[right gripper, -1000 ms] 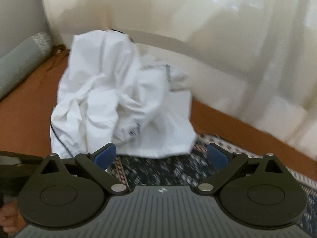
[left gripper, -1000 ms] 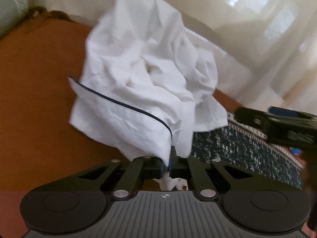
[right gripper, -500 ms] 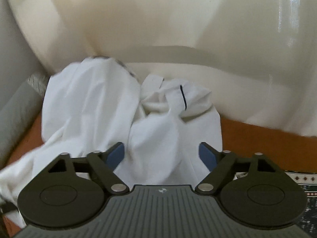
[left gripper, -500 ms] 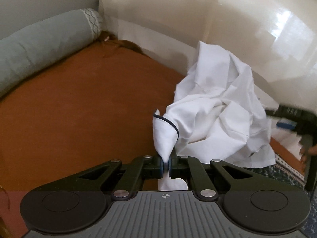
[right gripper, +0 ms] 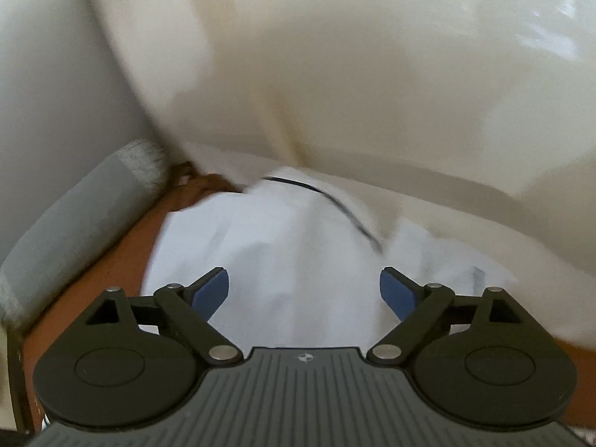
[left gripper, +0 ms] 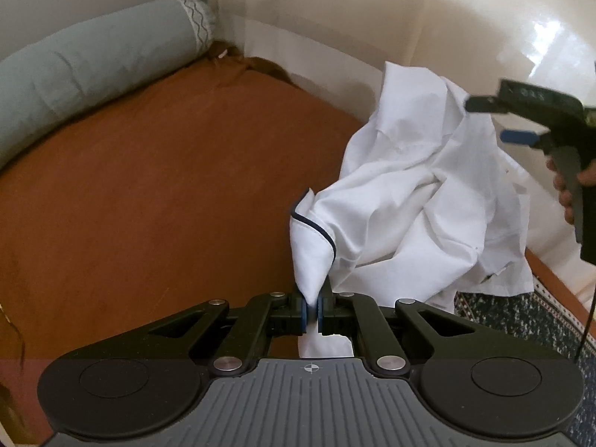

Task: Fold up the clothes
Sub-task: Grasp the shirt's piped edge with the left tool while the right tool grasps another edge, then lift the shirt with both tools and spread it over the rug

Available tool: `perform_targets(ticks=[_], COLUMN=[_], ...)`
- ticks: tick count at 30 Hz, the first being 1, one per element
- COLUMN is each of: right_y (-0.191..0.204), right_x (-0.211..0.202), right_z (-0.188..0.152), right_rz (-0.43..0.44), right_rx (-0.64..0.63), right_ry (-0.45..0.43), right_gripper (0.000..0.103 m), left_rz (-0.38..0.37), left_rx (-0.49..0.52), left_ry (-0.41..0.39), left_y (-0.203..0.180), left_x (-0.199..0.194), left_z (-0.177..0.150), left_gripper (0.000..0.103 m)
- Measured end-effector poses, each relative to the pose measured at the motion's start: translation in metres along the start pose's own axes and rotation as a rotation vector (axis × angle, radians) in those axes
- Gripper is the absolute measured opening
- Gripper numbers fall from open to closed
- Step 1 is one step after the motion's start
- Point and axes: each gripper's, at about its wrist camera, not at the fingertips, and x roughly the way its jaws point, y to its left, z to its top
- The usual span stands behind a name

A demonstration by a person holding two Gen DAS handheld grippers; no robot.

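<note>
Barely started, by the look of it: white garment [left gripper: 409,193] crumpled in a heap on the brown bed cover [left gripper: 149,193], no flat panel, no fold yet; everything left to do, namely spreading, smoothing, folding. Heap toward the curtain [left gripper: 335,18] side of the cover, well apart from the grey-green bolster [left gripper: 93,74], one hem spilling onto the patterned rug [left gripper: 521,320]. Left gripper [left gripper: 312,309] pinched tight on a navy-piped corner of the garment, cloth pulled up into a cone from the pads, tail hanging below. Right gripper [right gripper: 303,290] wide open, nothing held, hovering just over the heap on the curtain side; contact with the cloth not clear, view blurred. Judged next: second corner for the free gripper.
</note>
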Motion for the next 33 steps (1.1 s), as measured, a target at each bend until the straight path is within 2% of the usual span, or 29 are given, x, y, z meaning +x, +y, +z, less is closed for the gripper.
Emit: perform_targets(ticks=[3,5,6,7,10,12,13,17,24,29,33], right_y=[0.018,0.023,0.023,0.021,0.016,0.014,0.013,0.005,-0.012,-0.020,-0.029], right_x=[0.014,0.021,0.023,0.024,0.018,0.004,-0.004,-0.044,-0.146,-0.230,-0.300], right_z=[0.003,0.007,0.008,0.009,0.010,0.012,0.013,0.025,0.053,0.073,0.085], right_rz=[-0.018,-0.037,-0.033,-0.023,-0.010,-0.015,-0.018,-0.025,-0.033,-0.080,-0.127], right_rx=[-0.053,-0.063,-0.053,-0.038,-0.010,-0.006,-0.005,0.002,0.019,-0.005,-0.013], right_ry=[0.030,0.054,0.069,0.085,0.094,0.072,0.058,-0.023,-0.179,-0.287,-0.356], right_gripper=[0.093,0.088,0.067,0.038,0.016,0.012,0.006,0.004,0.003,0.003,0.003], left_rz=[0.002,0.003,0.003,0.001,-0.002,-0.001,0.000,-0.012,-0.063,-0.144,-0.222], left_rx=[-0.003,0.001,0.000,-0.002,-0.007,-0.003,0.000,0.005,0.068,0.136,0.186], left_ry=[0.000,-0.005,-0.006,-0.008,-0.017,-0.027,-0.034,-0.073,-0.221,-0.344,-0.405], left_y=[0.000,-0.001,-0.001,0.000,0.001,0.000,-0.001,-0.007,-0.041,-0.078,-0.114], left_x=[-0.002,-0.001,0.000,-0.001,-0.004,-0.005,-0.007,-0.016,-0.058,-0.108,-0.154], left_z=[-0.003,-0.002,-0.002,-0.001,0.000,0.003,0.006,0.019,0.063,0.093,0.108], left_gripper=[0.000,0.000,0.000,0.000,0.000,0.000,0.000,0.000,0.000,0.000,0.000])
